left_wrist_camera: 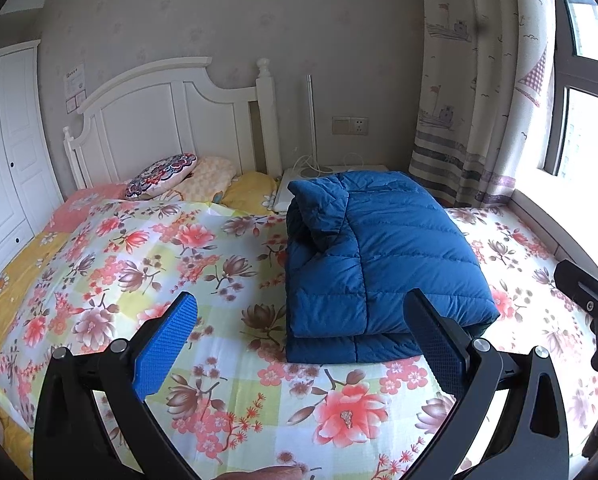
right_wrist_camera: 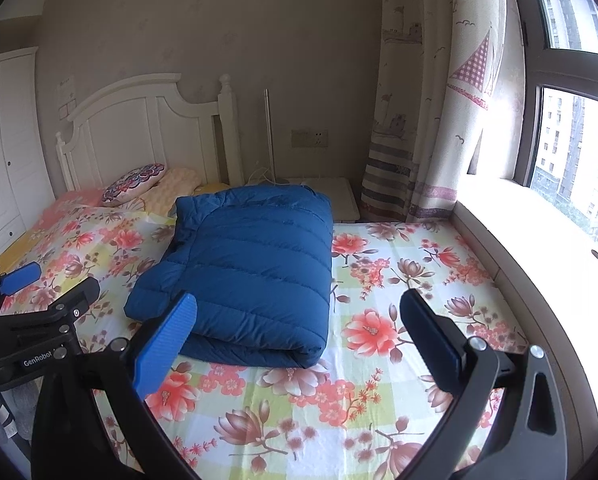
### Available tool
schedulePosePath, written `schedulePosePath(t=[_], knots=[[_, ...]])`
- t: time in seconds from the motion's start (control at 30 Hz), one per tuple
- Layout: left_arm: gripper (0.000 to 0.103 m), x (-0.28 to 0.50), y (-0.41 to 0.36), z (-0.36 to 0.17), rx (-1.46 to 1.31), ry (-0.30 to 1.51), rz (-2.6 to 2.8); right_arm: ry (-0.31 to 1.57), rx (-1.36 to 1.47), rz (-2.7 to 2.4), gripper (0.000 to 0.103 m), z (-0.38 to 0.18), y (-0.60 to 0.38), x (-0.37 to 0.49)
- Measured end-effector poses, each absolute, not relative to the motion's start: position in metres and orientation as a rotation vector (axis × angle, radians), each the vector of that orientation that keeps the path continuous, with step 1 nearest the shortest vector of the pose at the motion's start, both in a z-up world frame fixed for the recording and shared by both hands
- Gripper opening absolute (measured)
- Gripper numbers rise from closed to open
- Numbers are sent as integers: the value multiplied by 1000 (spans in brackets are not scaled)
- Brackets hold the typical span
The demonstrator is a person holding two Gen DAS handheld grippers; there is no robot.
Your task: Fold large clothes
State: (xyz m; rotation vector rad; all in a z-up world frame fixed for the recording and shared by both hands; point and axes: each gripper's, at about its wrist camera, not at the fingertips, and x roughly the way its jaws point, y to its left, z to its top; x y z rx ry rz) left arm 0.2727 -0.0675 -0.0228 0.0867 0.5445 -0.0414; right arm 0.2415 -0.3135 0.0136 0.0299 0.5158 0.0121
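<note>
Jaws of both grippers stood wide apart and held nothing. Left gripper (left_wrist_camera: pixel 299 344) hovered over the floral bedsheet (left_wrist_camera: pixel 227 396), its blue-padded finger on one side and its dark finger on the other, the dark one overlapping the near right corner of the jacket in that view; whether it touched the fabric could not be told. Right gripper (right_wrist_camera: pixel 299 340) hovered likewise above the sheet (right_wrist_camera: pixel 339 400), with its blue-padded finger in front of the jacket's near edge; contact could not be told there either.

Blue down jacket (left_wrist_camera: pixel 379 256) lay folded into a thick rectangular bundle on the bed, quilted panel uppermost, a folded-in flap showing along its left side. In the right wrist view the jacket (right_wrist_camera: pixel 251 264) sat just ahead and left of centre, with the left gripper (right_wrist_camera: pixel 39 308) visible at the left edge, apart from the bundle.

Beyond the jacket: patterned pillow (left_wrist_camera: pixel 161 174) near the white headboard (left_wrist_camera: pixel 155 116), a white nightstand (right_wrist_camera: pixel 339 194) just behind the bundle, a sailboat-print curtain (left_wrist_camera: pixel 479 92) to the right, and a window (right_wrist_camera: pixel 571 128) beside the bed.
</note>
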Motion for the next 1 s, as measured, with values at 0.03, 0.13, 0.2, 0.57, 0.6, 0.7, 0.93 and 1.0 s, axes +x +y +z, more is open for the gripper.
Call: schedulePosePath(t=[0.03,0.13,0.2,0.57,0.6,0.7,0.93,1.0], knots=[[99,272,-68,-22,88,542,-42,516,30,12,101,14,-313,242],[99,269,-71,-20,93,536,-41,513,30,14,101,13,-313,240],[99,267,-73,-19,96,531,-43,508,30,15,101,13,-313,238],[99,269,-80,-21,97,530,-60,511,29,16,101,13,-317,236],[99,270,-81,-22,90,524,-67,514,28,17,101,13,-317,237],[99,273,-78,-32,59,486,-58,527,22,19,101,8,-316,242],[99,365,21,-58,51,761,19,553,-65,-53,100,2,-363,267],[99,401,95,-63,58,802,182,577,-91,-175,100,4,-418,284]])
